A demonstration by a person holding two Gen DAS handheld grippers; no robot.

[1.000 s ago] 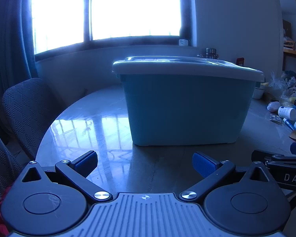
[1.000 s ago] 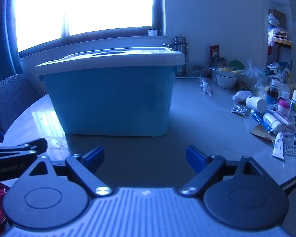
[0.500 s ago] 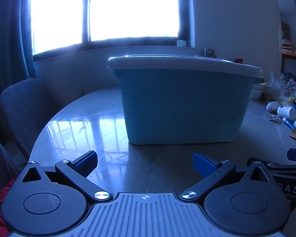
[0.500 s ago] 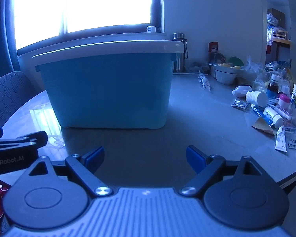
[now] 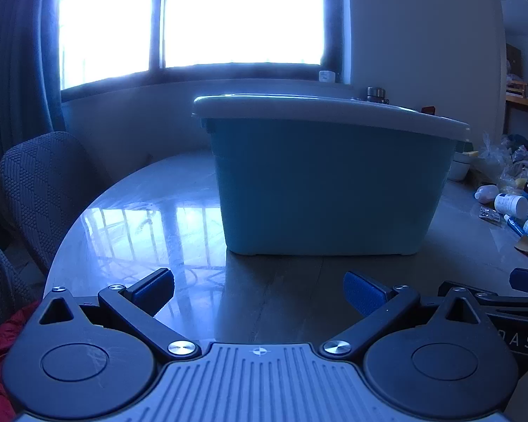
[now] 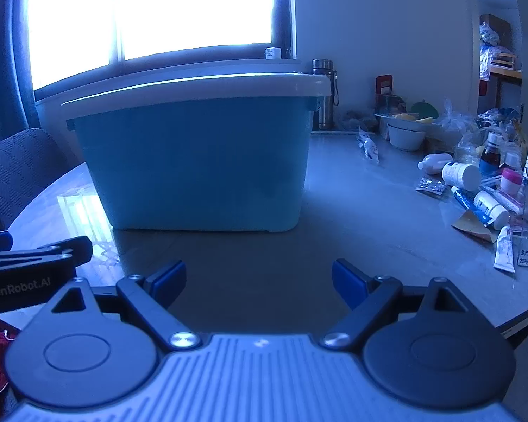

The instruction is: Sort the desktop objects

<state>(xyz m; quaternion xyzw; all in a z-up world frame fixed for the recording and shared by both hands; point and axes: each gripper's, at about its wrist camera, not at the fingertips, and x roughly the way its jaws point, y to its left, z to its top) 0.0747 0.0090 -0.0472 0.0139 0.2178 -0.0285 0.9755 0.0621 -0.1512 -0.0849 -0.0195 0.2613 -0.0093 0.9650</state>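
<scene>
Two sets of tongs, the left gripper (image 5: pixel 258 286) and right gripper (image 6: pixel 258 283), are held wide and empty, lower than a second ago; the box lid top is no longer seen. The lidded blue storage box (image 6: pixel 197 161) stands ahead on the table (image 6: pixel 369 232); sorting is judged unstarted, with the bottles and tubes (image 6: pixel 482 193) well right.

A bright window (image 6: pixel 158 10) fills the far wall, and everything else sits around it. A dark curtain (image 5: pixel 21 70) hangs at the window's left edge. On the sill, at the window's right end, stands a small white jar (image 6: pixel 273 52). Below the window and to its left, a grey fabric chair (image 5: pixel 42 190) is drawn up to the desk (image 5: pixel 130 218), whose glossy top mirrors the window's panes.
</scene>
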